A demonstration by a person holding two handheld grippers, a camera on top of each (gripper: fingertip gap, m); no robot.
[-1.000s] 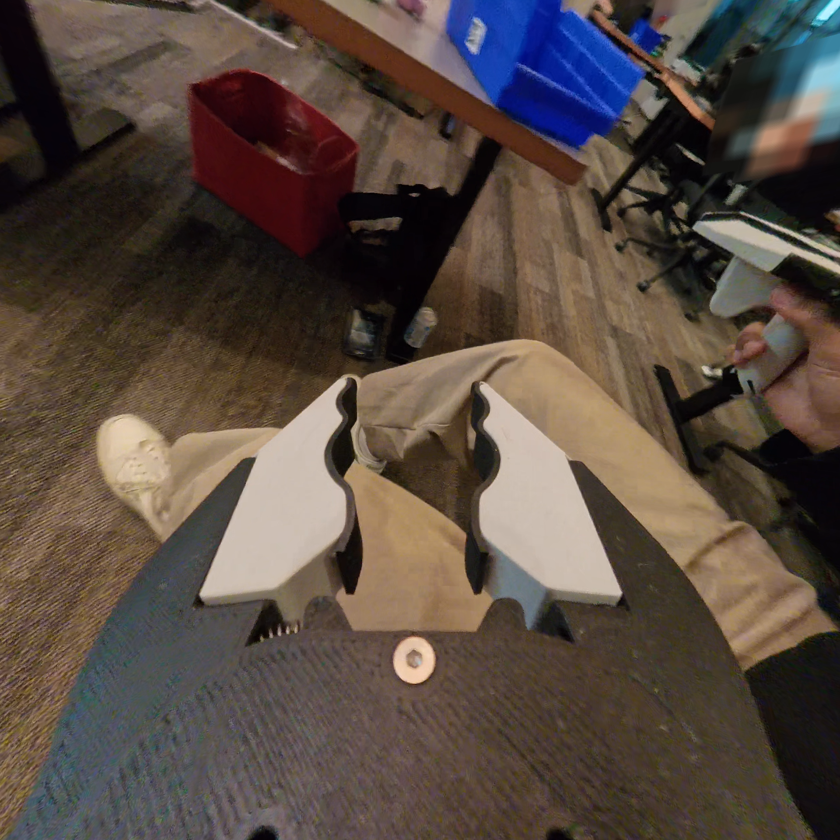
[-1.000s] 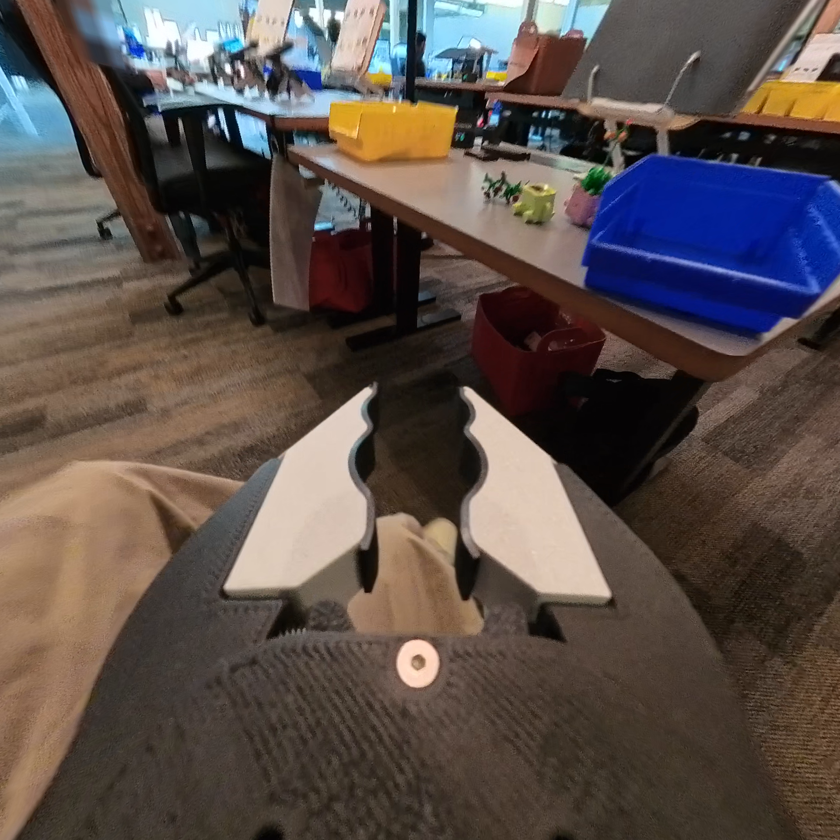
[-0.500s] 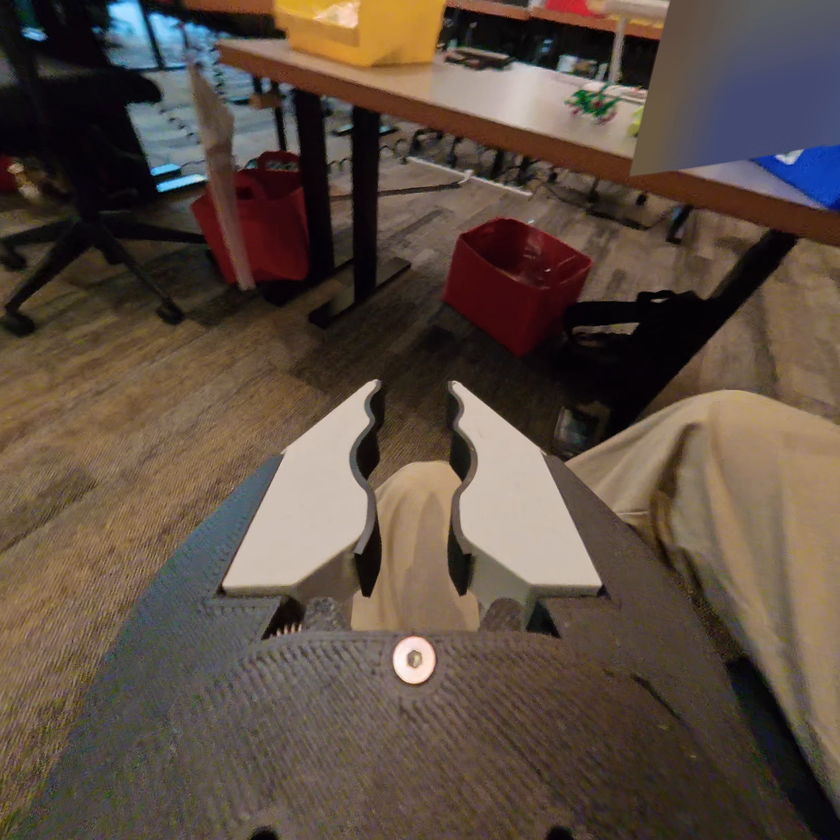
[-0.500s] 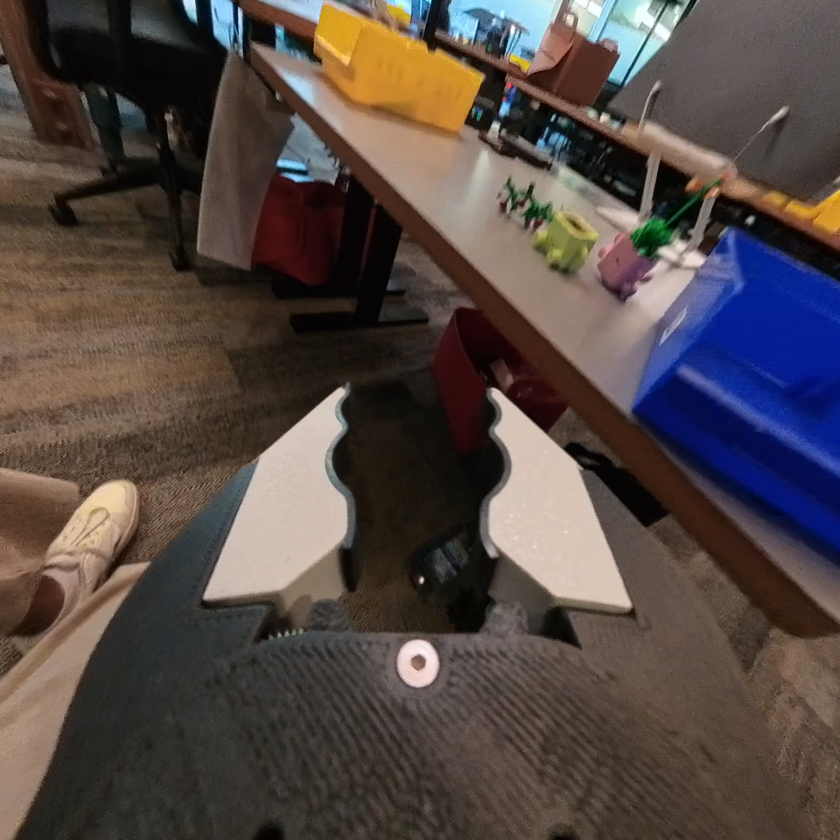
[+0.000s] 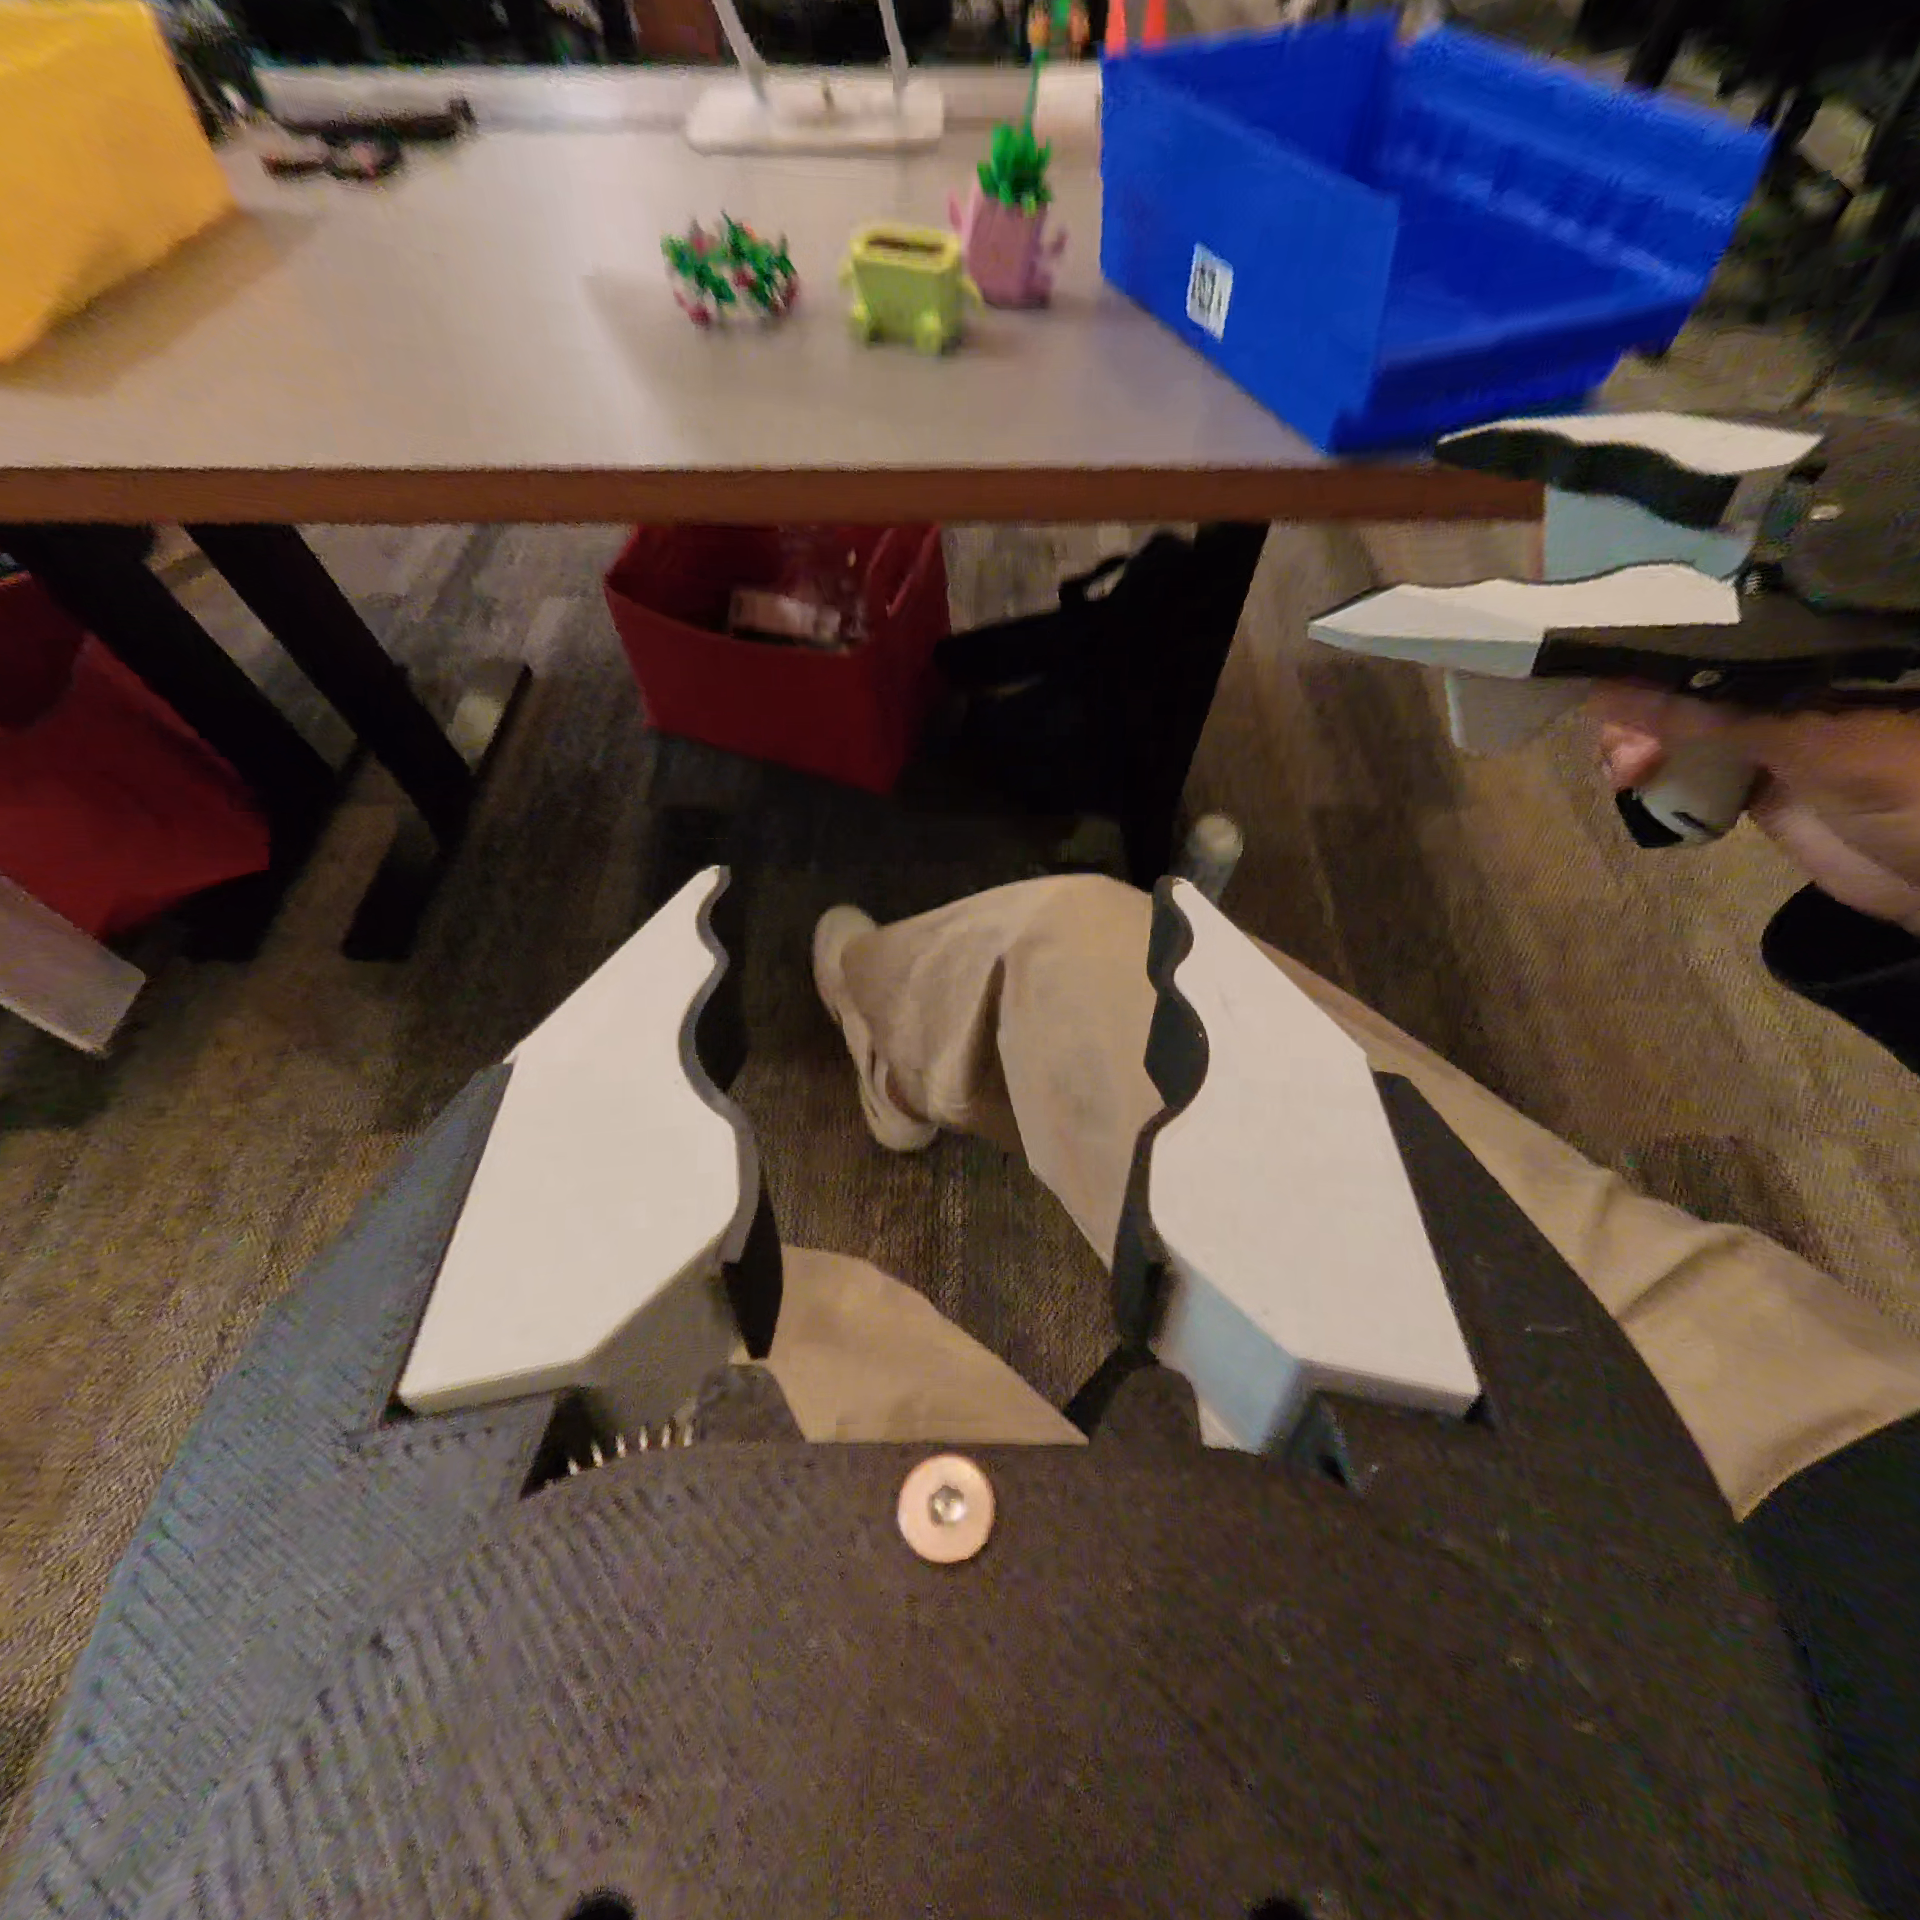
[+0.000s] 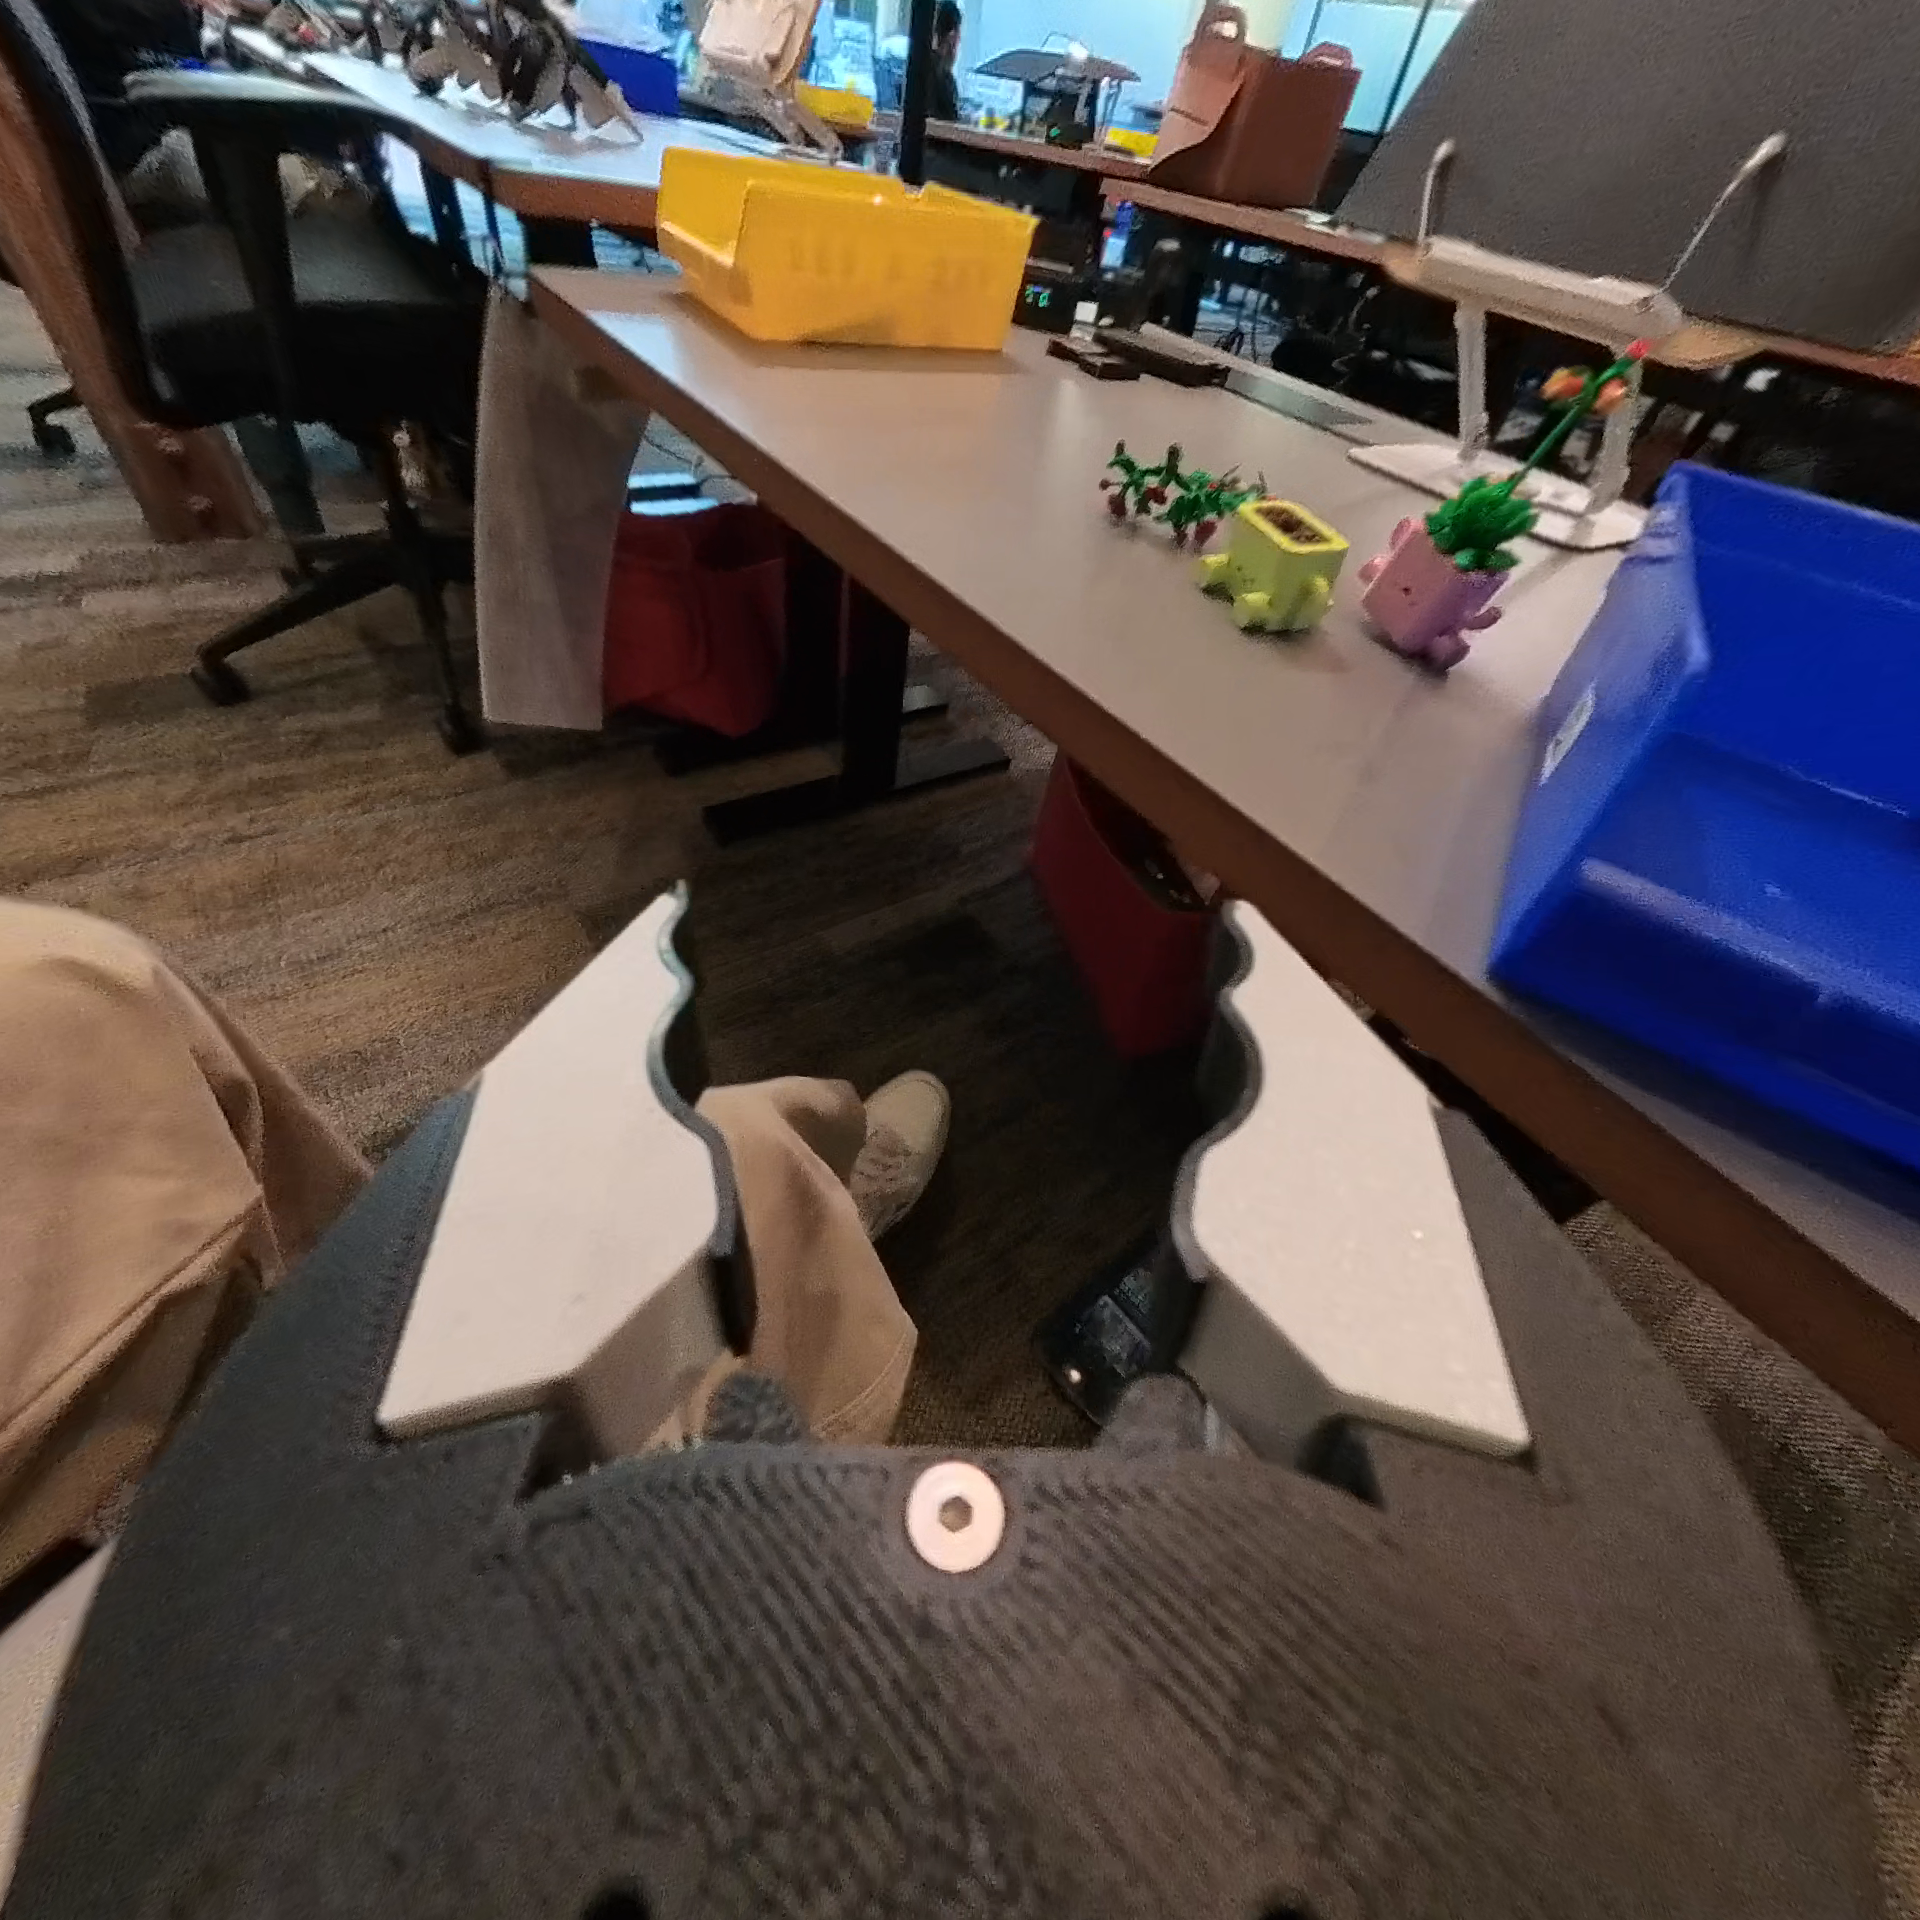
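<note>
1. The desk [image 5: 416, 395] runs ahead of the seated person, its near edge above both tools.
2. A blue bin [image 5: 1351, 260] fills the desk's right end; a yellow bin [image 6: 842, 249] sits towards the far-left corner.
3. The left hand-held gripper [image 5: 940, 904] hangs low over the person's legs, jaws apart, gripping nothing.
4. The right hand-held gripper [image 6: 951, 925], also spread and empty, sits just short of the desk's near edge, nearer the bin.
5. 2 toy pots, green [image 6: 1283, 566] and pink [image 6: 1439, 582], stand beside the blue bin, ahead and above.
</note>
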